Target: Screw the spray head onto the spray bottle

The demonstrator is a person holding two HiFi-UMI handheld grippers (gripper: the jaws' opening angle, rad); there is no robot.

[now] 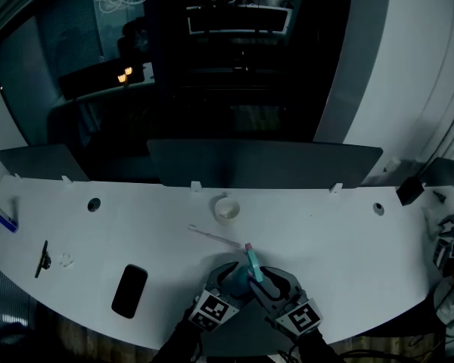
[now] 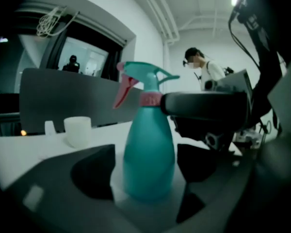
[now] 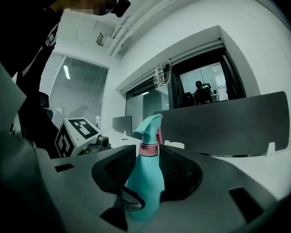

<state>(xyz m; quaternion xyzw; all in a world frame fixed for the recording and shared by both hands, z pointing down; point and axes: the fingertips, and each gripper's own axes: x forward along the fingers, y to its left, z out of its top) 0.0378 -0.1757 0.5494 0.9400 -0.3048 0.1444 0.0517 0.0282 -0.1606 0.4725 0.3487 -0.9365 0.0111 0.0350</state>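
The white bench (image 1: 340, 233) carries everything. The right tongs (image 3: 146, 174) clamp the teal spray bottle (image 2: 149, 154) near its neck. The left tongs (image 2: 146, 166) stand apart around its base without pressing. The bottle stands upright between both. Its spray head (image 2: 143, 79) sits on top, nozzle aimed away beyond the tongs. A dark phone (image 1: 129, 290) lies left of the left tongs. A white cup (image 1: 227, 209) and thin tube (image 1: 214, 237) lie beyond, apart from them.

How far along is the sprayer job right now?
Looks done: the spray head sits on the teal bottle, pink collar at its neck. In hand: the right claw grips near that collar; the left claw stands open around the body. Left: perhaps final tightening; I can't tell.
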